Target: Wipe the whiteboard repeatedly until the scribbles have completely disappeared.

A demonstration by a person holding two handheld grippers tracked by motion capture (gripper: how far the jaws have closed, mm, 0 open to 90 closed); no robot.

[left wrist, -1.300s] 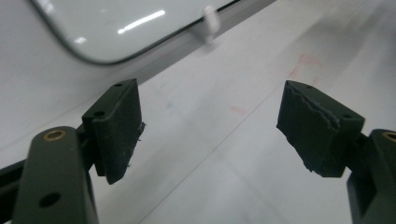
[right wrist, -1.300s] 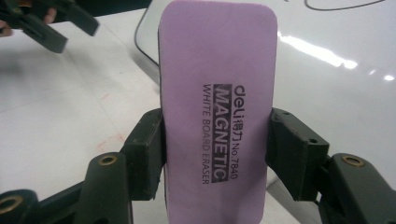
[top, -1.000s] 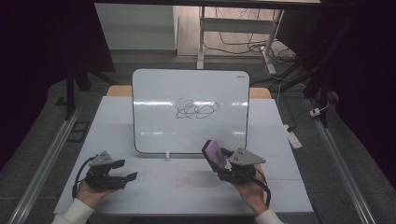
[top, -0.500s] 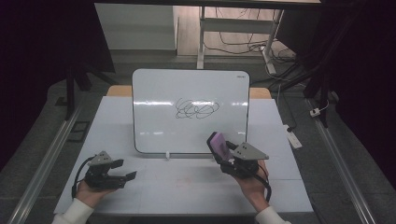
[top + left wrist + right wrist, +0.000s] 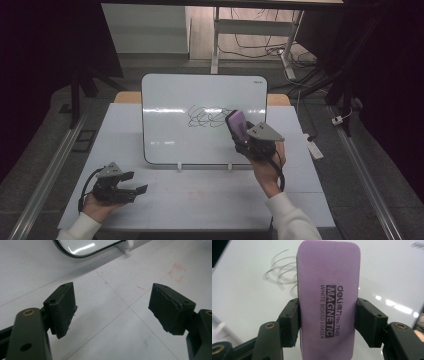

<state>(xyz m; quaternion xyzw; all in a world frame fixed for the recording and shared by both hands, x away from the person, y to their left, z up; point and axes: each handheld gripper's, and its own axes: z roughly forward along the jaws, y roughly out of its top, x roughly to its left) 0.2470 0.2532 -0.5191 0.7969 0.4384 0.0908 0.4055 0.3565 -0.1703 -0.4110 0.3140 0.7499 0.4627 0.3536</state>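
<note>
Wiping not begun | right tool [image 5: 239, 131] clenched on purple eraser [image 5: 328, 290], just ahead of it the scribble [image 5: 209, 117] intact on whiteboard [image 5: 165, 135] | left tool [image 5: 112, 307] released, over counter [image 5: 120, 335]

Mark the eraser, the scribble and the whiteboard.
purple whiteboard eraser [image 5: 328, 297]: right gripper view, printed back face.
black scribble [image 5: 205, 118]: high view, middle of the loops.
whiteboard [image 5: 170, 100]: high view, bare upper-left surface.
</note>
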